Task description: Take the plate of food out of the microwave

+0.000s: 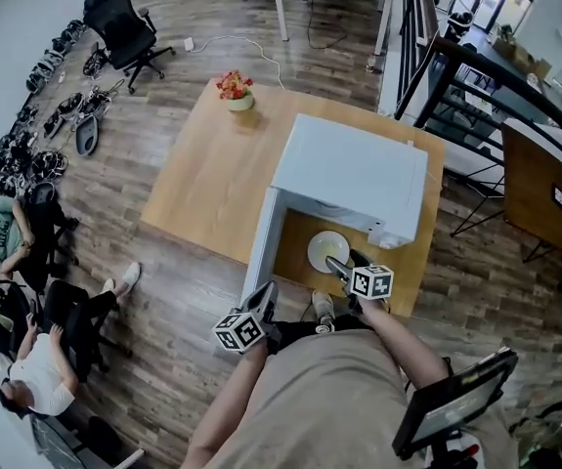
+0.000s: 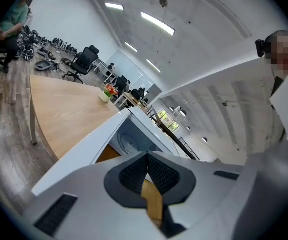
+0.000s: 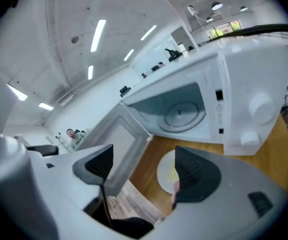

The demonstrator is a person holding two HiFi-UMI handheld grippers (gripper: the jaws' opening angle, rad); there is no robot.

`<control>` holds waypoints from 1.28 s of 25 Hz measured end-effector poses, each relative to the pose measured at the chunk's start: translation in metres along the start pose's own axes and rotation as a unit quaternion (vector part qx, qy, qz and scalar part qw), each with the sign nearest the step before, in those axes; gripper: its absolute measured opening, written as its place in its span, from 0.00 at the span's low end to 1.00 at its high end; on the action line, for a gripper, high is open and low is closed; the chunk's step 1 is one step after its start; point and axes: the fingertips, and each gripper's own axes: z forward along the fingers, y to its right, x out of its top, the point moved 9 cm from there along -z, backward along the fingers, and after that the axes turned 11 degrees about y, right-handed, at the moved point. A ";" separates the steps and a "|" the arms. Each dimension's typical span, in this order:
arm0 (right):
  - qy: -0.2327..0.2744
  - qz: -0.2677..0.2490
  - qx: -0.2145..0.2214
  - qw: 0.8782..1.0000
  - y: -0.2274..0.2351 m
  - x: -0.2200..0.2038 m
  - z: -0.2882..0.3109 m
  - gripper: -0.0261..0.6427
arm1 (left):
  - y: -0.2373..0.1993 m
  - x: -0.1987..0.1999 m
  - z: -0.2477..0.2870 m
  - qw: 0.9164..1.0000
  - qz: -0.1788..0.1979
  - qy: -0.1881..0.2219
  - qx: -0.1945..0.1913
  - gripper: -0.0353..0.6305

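Person wears a beige top; left gripper and right gripper are grey, with black ribbed pads and black-and-white marker cubes.

Open-plan office, desk chairs, wooden tables, glass partitions

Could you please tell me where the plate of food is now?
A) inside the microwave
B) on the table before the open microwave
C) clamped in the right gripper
B: the plate lies on the table, just outside the microwave's open front.
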 end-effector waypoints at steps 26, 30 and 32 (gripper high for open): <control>0.354 -0.218 -0.148 0.897 -0.282 0.037 -0.215 0.44 | -0.029 0.147 -0.138 0.973 0.150 0.024 -0.173 0.06; 0.321 -0.214 -0.160 0.909 -0.283 0.009 -0.234 0.44 | -0.034 0.125 -0.149 0.975 0.135 0.005 -0.175 0.06; 0.300 -0.206 -0.156 0.918 -0.280 -0.002 -0.234 0.44 | -0.034 0.118 -0.152 0.975 0.134 -0.001 -0.176 0.06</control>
